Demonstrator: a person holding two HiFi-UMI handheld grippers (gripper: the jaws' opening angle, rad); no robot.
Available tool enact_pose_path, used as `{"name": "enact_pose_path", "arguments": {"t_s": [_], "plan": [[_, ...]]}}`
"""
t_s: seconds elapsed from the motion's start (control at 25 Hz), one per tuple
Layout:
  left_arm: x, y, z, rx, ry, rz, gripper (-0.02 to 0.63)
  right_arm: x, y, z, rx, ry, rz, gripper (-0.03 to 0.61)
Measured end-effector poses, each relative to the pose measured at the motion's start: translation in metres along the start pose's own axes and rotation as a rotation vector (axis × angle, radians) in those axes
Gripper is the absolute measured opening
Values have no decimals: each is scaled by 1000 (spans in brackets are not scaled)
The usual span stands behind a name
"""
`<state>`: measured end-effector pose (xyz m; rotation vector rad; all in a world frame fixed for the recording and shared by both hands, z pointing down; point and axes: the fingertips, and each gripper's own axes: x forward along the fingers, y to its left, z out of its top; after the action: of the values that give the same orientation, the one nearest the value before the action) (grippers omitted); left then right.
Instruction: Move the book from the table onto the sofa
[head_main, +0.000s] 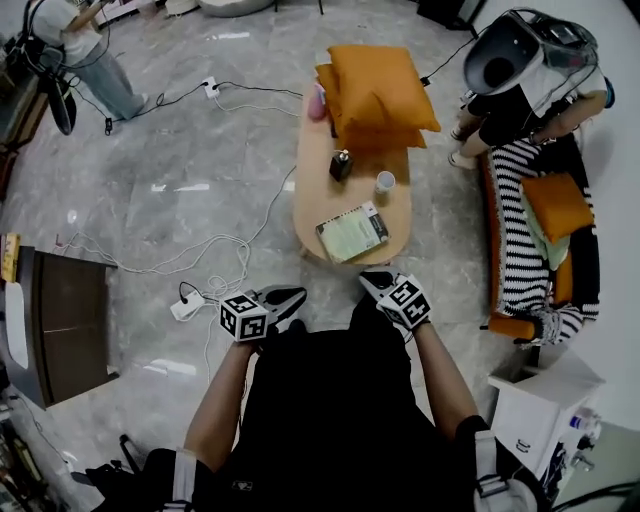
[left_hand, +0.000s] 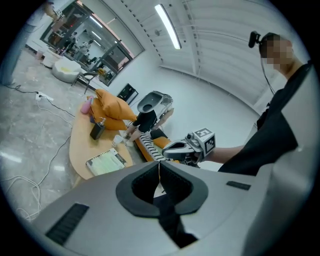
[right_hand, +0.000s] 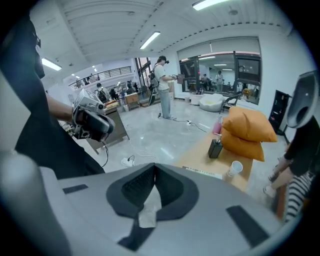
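- head view: the book (head_main: 352, 232) lies flat on the near end of the oval wooden table (head_main: 310, 180), with its cover facing up.
- further along the table stand a cup (head_main: 385, 182) and a dark bottle (head_main: 341, 164), and beyond them orange cushions (head_main: 375, 95) are piled up.
- the striped sofa (head_main: 515, 250) is to the right of the table, well apart from the book.
- the left gripper (head_main: 288, 298) and right gripper (head_main: 374, 281) are held side by side in front of the person's body, short of the table's near edge, and neither touches the book.
- left gripper view: the jaws are pressed together with nothing between them. the book (left_hand: 106, 162) shows on the table (left_hand: 80, 145) ahead and to the left. the right gripper (left_hand: 170, 148) is just beyond the jaws, with the sofa (left_hand: 148, 144) behind it.
- right gripper view: the jaws are closed on each other and empty. past them only the book's (right_hand: 202, 172) near edge shows, with the cup (right_hand: 235, 168), the dark bottle (right_hand: 215, 148) and the orange cushions (right_hand: 247, 127) further back. the left gripper (right_hand: 92, 124) is off to the left.
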<state>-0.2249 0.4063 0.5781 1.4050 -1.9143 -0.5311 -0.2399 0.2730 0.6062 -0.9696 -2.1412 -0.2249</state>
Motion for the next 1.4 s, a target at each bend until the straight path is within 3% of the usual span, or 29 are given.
{"name": "enact_pose_path", "arguments": {"t_s": [0.28, 0.4, 0.6, 0.76, 0.88, 0.96, 1.04, 1.16, 1.28, 1.4], "plan": [[46, 24, 8, -127, -97, 96, 12, 9, -43, -20, -67, 112, 147, 9], [64, 37, 4, -185, -124, 126, 12, 13, -70, -38, -33, 149, 176, 9], [95, 61, -11, -314, -196, 79, 19, 45, -126, -74, 71, 204, 179, 9], [115, 103, -34, -403, -194, 103, 158, 86, -165, -100, 124, 240, 183, 19], [132, 142, -62, -464, -158, 139, 189, 117, -190, -127, 169, 277, 202, 92], [142, 170, -75, -508, -160, 159, 193, 140, -206, -142, 213, 295, 225, 200], [149, 195, -85, -546, -172, 175, 198, 160, -227, -154, 242, 297, 202, 252], [162, 227, -100, -592, -183, 192, 198, 182, -270, -163, 297, 262, 97, 280], [176, 251, -117, -634, -181, 196, 198, 196, -321, -165, 418, 191, -35, 284], [180, 269, -135, -674, -179, 220, 198, 210, -345, -168, 491, 180, -81, 284]]}}
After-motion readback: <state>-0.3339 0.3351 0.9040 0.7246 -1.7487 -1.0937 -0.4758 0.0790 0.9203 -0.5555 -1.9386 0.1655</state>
